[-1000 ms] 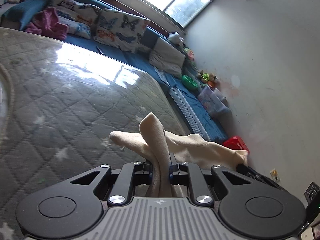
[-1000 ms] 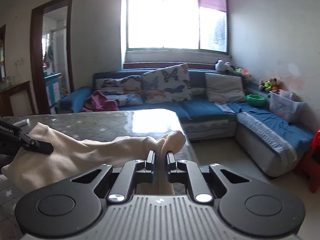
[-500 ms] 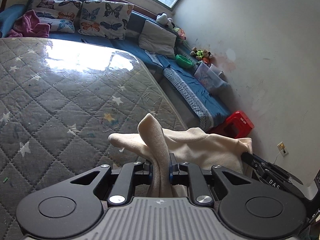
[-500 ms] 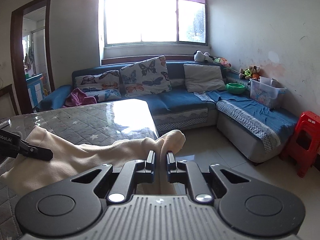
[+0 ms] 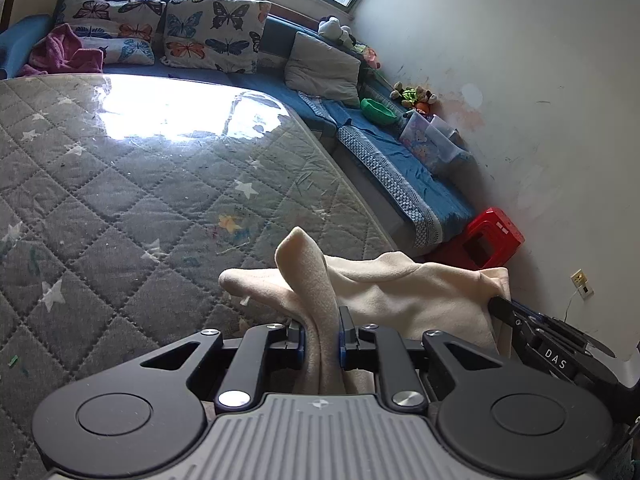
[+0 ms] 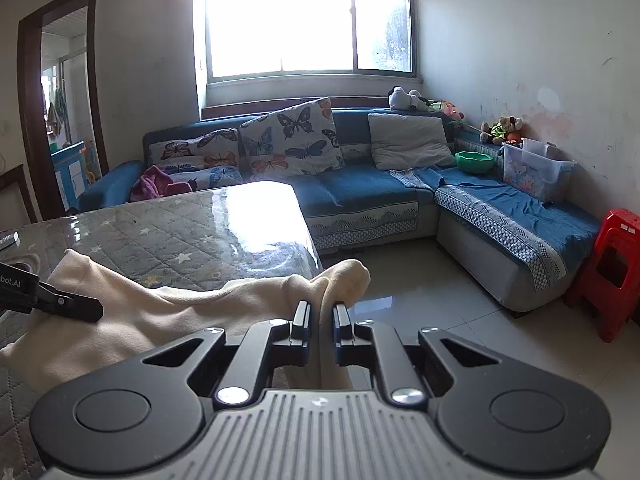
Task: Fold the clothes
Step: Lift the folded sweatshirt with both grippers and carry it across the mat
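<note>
While both tools are clenching the cream garment (image 5: 392, 292), the left wrist view is tipping further down toward the quilted desk (image 5: 120, 184) than it was a second ago: the window has slid almost out of the top of that view and much more of the star-patterned cover is showing ahead of the left tool (image 5: 322, 330). The right wrist view is also changing, with the blue sofa (image 6: 360, 188) sitting lower and smaller and more floor showing beyond the desk's corner. The grips themselves are not changing. The left tool is pinching a raised fold that stands up between its jaws, and the right tool (image 6: 322, 320) is pinching another bunched edge in the same way.

The garment is hanging stretched between the two tools at the desk's near corner, on the sofa side, partly over the cover and partly past its edge; whether any of it is resting on the cover cannot be told. Judging by the tilt, the cloth is being carried toward the desk, either to be spread for a fold or to lay one edge over another.
</note>
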